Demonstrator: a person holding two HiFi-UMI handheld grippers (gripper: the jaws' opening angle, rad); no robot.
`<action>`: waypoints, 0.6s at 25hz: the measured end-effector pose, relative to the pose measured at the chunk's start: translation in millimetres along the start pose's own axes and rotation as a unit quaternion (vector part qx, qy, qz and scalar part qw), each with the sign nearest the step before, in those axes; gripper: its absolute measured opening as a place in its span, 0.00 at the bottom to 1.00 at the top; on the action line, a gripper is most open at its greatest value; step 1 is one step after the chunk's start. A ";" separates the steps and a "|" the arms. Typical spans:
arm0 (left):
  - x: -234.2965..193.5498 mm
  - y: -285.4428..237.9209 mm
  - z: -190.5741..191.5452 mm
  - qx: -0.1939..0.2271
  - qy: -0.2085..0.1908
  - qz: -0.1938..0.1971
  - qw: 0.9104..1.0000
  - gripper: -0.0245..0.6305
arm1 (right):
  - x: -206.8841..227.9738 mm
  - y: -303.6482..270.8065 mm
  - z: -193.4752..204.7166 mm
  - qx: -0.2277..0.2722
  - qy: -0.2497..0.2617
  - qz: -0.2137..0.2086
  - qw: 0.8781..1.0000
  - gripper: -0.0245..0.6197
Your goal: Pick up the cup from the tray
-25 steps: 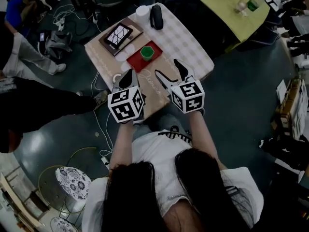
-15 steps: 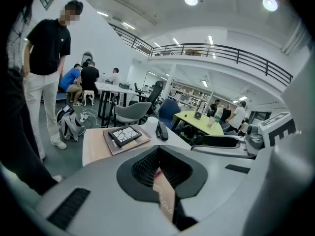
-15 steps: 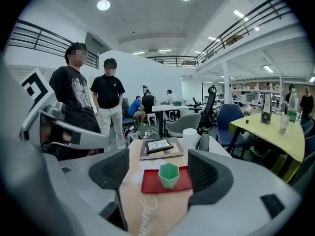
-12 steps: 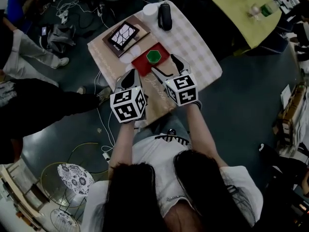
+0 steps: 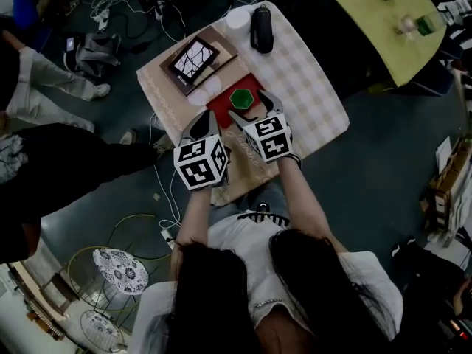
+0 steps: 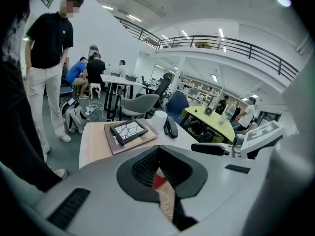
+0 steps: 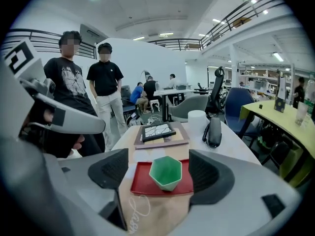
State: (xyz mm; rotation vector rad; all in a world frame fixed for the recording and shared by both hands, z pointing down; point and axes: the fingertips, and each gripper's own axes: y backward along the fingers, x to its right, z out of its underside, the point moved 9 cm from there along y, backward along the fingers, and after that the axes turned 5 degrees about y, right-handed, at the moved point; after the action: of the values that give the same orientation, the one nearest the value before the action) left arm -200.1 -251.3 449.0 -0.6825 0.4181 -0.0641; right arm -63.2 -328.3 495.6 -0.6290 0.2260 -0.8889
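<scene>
left gripper (image 6: 158,155): pressed together | right gripper (image 5: 251,108): spread wide around cup (image 7: 166,172), not touching | cup: upright on tray (image 7: 141,185)

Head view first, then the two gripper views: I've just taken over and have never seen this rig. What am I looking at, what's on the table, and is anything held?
There is no robot arm here. A person holds a two-jaw gripper in each hand, and the marker cubes are part of the grippers. The head view looks steeply down from the person's head. Each gripper view rides on its gripper and looks along its jaws.

On the table are a red tray with a green cup on it, a framed picture, a white cylinder and a black case.

The right gripper has its jaws wide apart. The cup shows between them, but the pads are not touching it. The left gripper is shut on nothing, near the tray. Nothing is held yet.
</scene>
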 end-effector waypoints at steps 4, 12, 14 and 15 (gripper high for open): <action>-2.4 -13.3 -1.9 -0.008 0.004 -0.008 1.000 0.04 | 6.3 -23.1 5.4 -0.021 -0.005 -0.002 1.000 0.61; -6.6 -35.0 -4.0 -0.013 0.019 -0.019 1.000 0.04 | 8.3 -52.9 22.7 -0.075 0.003 -0.004 0.997 0.61; -5.5 -38.5 -3.2 -0.016 0.019 -0.020 1.000 0.04 | 7.8 -56.9 25.6 -0.085 0.013 -0.008 0.996 0.61; -5.2 -40.1 -2.5 -0.017 0.018 -0.020 0.999 0.04 | 7.5 -58.8 26.8 -0.089 0.015 -0.008 0.996 0.61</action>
State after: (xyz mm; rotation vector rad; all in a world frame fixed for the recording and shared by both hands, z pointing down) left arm -202.7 -283.0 474.1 -0.7249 0.4412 -0.1079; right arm -85.3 -350.4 552.7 -0.7838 0.3308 -0.9011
